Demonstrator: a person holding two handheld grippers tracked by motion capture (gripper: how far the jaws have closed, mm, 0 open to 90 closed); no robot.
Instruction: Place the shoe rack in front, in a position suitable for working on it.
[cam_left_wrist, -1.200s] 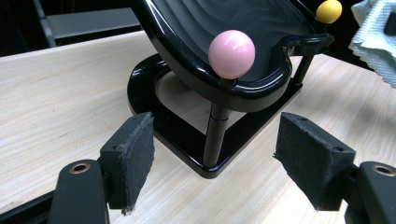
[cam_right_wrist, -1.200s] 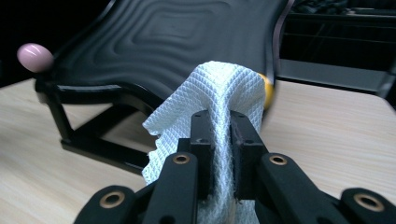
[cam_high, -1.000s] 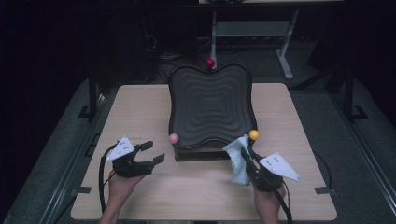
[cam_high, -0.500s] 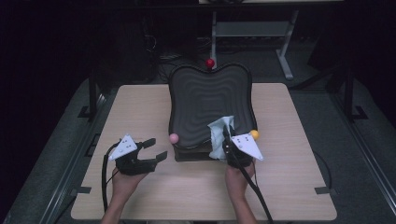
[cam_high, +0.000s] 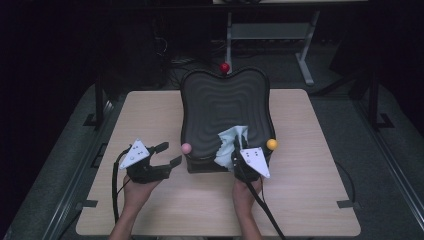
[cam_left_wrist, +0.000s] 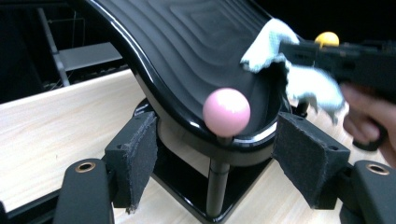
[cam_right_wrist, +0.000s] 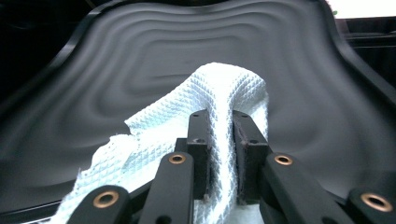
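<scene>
A person's right gripper (cam_high: 239, 151) pinches a pale blue cloth (cam_high: 229, 145) between its jaws at the near edge of a ribbed black tray (cam_high: 225, 107); the jaws have just been opening slightly, yet the cloth remains between the pads, draped onto the tray's surface. Well to the left, the left gripper (cam_high: 169, 153) hovers over the tabletop (cam_high: 310, 165) with jaws spread wide and nothing between them, facing a pink ball (cam_high: 186, 148) on a post at the tray's near left corner. A yellow ball (cam_high: 271, 144) marks the near right corner. A red ball (cam_high: 225, 67) stands at the far edge.
</scene>
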